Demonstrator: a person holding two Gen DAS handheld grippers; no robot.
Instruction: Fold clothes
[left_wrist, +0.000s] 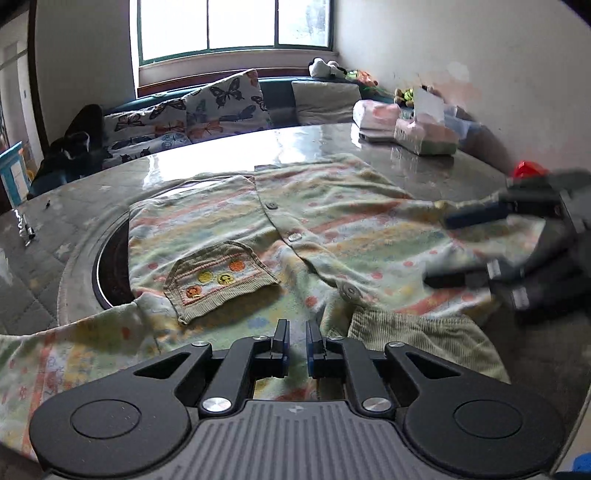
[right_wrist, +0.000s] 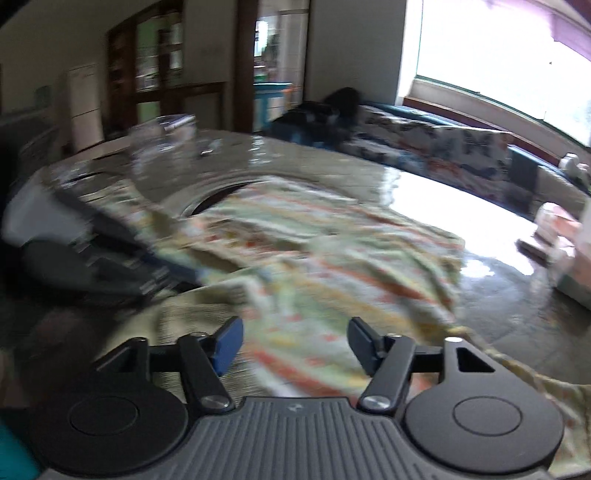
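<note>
A pale green child's cardigan (left_wrist: 332, 236) with coloured stripes, buttons and a knitted pocket (left_wrist: 218, 280) lies spread face up on the round stone table (left_wrist: 229, 155). My left gripper (left_wrist: 296, 343) hovers just above the cardigan's near hem, jaws nearly closed with a narrow gap and nothing between them. My right gripper (right_wrist: 295, 343) is wide open and empty over the cardigan (right_wrist: 314, 258). It shows blurred in the left wrist view (left_wrist: 461, 247) over the right sleeve. The left gripper shows blurred at the left of the right wrist view (right_wrist: 177, 266).
A round recessed burner (left_wrist: 110, 266) sits in the table's middle, partly under the cardigan. Folded pastel clothes (left_wrist: 424, 133) are stacked at the far right. A butterfly-print cushion (left_wrist: 207, 107) lies on the bench under the window. A red object (left_wrist: 528, 170) is at the right edge.
</note>
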